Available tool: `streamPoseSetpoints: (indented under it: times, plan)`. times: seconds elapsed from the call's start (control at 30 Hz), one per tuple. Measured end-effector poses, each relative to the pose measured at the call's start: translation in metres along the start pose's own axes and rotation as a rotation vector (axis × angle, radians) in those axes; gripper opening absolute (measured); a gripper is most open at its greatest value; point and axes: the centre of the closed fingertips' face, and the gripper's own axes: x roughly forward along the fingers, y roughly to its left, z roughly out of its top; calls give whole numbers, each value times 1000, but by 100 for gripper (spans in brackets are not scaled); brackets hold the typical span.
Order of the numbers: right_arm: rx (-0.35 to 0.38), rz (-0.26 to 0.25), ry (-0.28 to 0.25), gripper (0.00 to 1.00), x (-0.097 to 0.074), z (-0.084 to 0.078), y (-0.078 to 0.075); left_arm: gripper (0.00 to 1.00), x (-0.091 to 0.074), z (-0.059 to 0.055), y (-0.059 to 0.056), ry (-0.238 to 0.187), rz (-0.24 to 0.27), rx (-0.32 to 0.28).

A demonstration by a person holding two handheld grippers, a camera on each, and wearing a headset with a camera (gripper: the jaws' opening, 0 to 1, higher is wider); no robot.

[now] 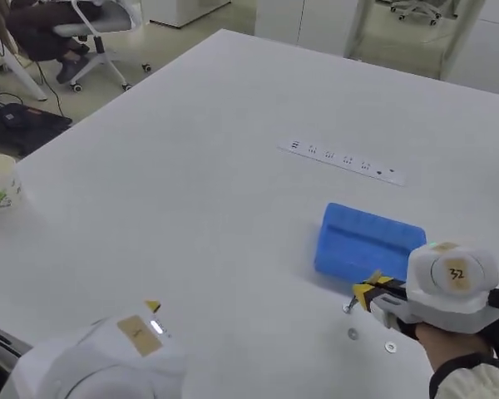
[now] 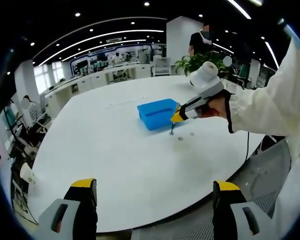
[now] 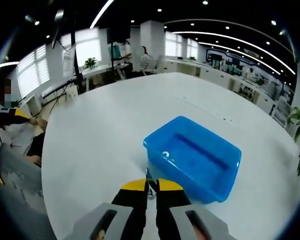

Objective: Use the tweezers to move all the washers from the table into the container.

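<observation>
small silver metal washers [image 1: 353, 334] are seen on the white surface [image 1: 191, 208] near the blue plastic container [image 1: 368, 241], so the thin metal tweezers [image 1: 350, 305], pinched by the jaws of the right gripper [image 1: 363, 292], should be lowered steeply onto one rim, the jaws of the left gripper [image 2: 155, 200] being spread.

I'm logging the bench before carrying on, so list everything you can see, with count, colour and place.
table: one, white, under everything
container: one, blue, table's right side
washers: two, silver, on table near container
tweezers: one, metal, in right hand-held gripper
socket strip: one, white, beyond container
paper cup: one, white, table's left edge
left hand-held gripper: one, yellow-tipped, near table edge, open
right hand-held gripper: one, yellow-tipped, by container, shut on tweezers
</observation>
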Motion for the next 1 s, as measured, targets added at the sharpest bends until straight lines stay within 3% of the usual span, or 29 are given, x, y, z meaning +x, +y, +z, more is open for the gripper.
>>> streamPoseSetpoints:
  times: [0.27,0.5,1.0]
  plan:
    - [7,13,23,1,-3,2,1,99,-1,8,5,-19,12,9]
    - [46,26,-6,1,-15,11,4,99,-2,11,4,-30,10,16]
    - [46,11,-72,1,-36,35,-1,99,-6,14,2,-42,10,37]
